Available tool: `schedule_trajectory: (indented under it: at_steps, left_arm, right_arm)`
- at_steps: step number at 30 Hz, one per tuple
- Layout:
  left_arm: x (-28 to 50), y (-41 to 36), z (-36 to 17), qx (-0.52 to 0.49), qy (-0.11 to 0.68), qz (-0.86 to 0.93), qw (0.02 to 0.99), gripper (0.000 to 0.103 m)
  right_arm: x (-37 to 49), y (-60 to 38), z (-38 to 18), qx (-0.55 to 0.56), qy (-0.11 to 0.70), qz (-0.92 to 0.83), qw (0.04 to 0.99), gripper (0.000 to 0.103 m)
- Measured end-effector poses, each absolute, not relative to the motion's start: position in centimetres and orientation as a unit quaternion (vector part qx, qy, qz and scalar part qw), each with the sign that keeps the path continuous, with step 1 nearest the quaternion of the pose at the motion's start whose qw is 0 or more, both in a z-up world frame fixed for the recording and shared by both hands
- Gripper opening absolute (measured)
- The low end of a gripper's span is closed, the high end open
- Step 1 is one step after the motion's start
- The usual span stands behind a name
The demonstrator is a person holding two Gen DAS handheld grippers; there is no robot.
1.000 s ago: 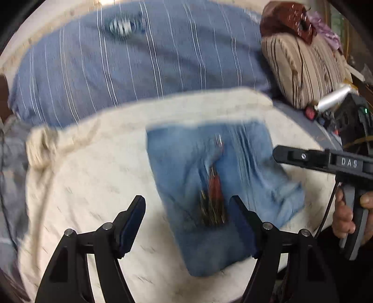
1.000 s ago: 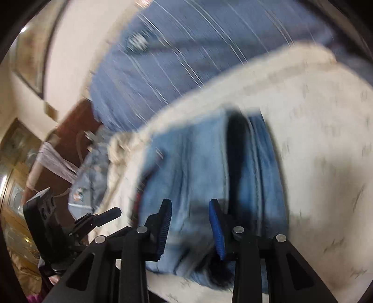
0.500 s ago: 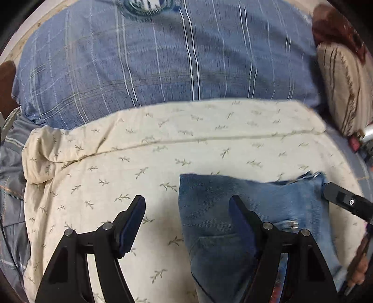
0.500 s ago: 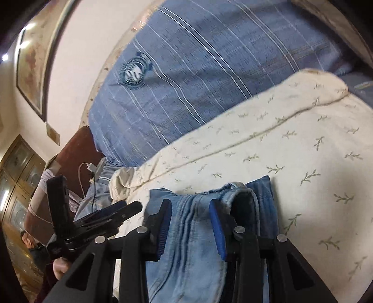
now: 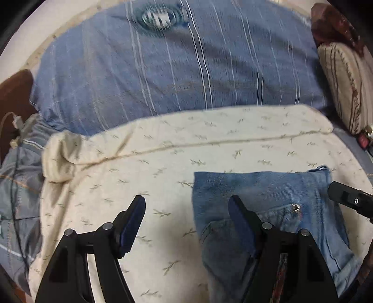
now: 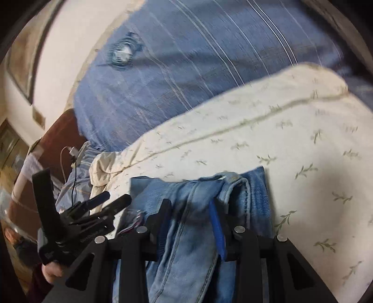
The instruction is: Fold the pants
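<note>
No legible text, number or brand in either view. Only a round emblem (image 5: pixel 162 17) woven into the striped blue cover (image 5: pixel 163 70), smeared by motion blur in the left wrist view, pale marks inside unreadable. Same emblem (image 6: pixel 122 52) in the right wrist view, just as blurred. Small leaf sprigs printed across the cream sheet (image 5: pixel 163 151), pattern only, no lettering. A metal rivet (image 5: pixel 295 207) on the jeans (image 5: pixel 256 191), too small for any stamp to be made out.
</note>
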State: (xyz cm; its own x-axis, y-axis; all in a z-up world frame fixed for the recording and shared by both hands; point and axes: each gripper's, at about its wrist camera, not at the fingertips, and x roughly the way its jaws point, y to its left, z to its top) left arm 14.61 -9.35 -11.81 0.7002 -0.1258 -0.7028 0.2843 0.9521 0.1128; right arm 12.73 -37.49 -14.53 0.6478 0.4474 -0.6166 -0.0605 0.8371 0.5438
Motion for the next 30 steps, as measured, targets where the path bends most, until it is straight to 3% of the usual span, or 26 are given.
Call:
schedule_trajectory:
  at_steps: [15, 30]
  left_arm:
    - [8.3, -6.0, -8.1, 0.093, 0.318, -0.097, 0.938, 0.074]
    - [5.6, -4.4, -12.8, 0.085, 0.38, -0.103, 0.915, 0.074]
  right_arm:
    - [5.7, -33.1, -11.6, 0.17, 0.353, 0.204, 0.897, 0.037]
    - [2.9, -32.2, -13.8, 0.147, 0.404, 0.179, 0.885, 0.037]
